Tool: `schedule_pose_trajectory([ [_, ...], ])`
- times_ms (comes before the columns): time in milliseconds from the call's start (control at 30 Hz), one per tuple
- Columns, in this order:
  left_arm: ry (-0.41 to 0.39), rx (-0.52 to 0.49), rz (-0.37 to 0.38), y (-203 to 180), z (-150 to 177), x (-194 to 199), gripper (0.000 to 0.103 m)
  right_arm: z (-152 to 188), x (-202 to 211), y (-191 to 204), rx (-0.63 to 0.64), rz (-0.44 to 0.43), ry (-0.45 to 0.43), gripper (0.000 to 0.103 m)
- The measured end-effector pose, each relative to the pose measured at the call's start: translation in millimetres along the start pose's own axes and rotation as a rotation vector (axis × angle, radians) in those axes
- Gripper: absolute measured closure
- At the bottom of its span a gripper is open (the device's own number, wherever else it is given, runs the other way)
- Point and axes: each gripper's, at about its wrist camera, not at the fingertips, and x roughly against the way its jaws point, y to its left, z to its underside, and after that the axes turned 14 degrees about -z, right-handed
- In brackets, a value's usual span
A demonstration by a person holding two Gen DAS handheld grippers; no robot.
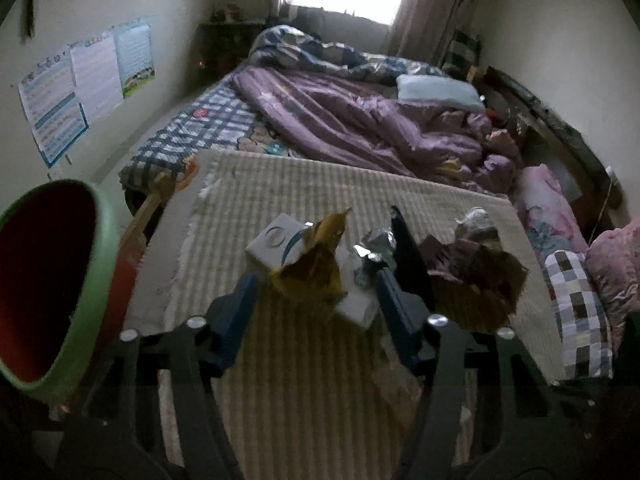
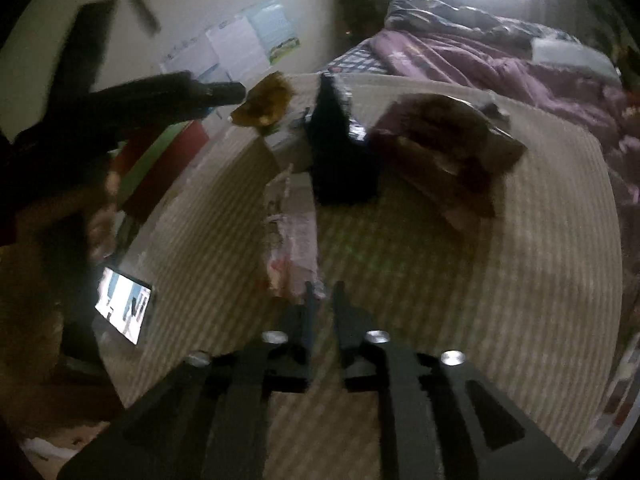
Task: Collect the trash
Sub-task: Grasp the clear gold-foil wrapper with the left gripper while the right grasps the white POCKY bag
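Trash lies on a beige ribbed mat [image 1: 320,184] at the foot of a bed. My left gripper [image 1: 314,280] is shut on a crumpled yellow wrapper [image 1: 312,268]; in the right wrist view that wrapper [image 2: 264,104] hangs at the gripper's tip, above the mat. Beneath it sit a white box [image 1: 272,240] and silver foil [image 1: 372,244]. A black bag [image 2: 344,152] stands upright beside a crumpled brown bag [image 2: 448,144]. My right gripper [image 2: 324,296] hovers low at the near corner of a torn pink-white wrapper [image 2: 292,240], its jaws nearly together with only mat showing in the narrow gap.
A green-rimmed bin with a red inside [image 1: 48,280] stands off the mat's left edge. A phone with a lit screen [image 2: 124,308] lies at the near left. A purple duvet [image 1: 360,120] covers the bed behind. Pillows [image 1: 576,308] crowd the right side.
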Motion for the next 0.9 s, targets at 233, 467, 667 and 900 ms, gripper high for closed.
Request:
schedule_pose_trajectory([
  [233, 0.1, 0.013, 0.021, -6.0, -3.4, -41.4, 0.082, -0.2, 12.8, -15.5, -0.074, -0.031, -0.036, 0.068],
  [467, 0.042, 0.022, 0.03, 0.3, 14.8, -2.1, 0.082, -13.2, 7.7, -17.6, -0.072, -0.05, -0.046, 0.056],
  [667, 0.081, 0.044, 0.046, 8.5, 45.1, 23.1, 0.082, -31.6, -13.8, -13.2, -0.068, -0.066, -0.024, 0.055],
  [900, 0.174, 0.056, 0.003, 18.3, 81.3, 15.7, 0.063, -36.5, -37.0, -9.8, -0.092, -0.098, 0.02, 0.055],
])
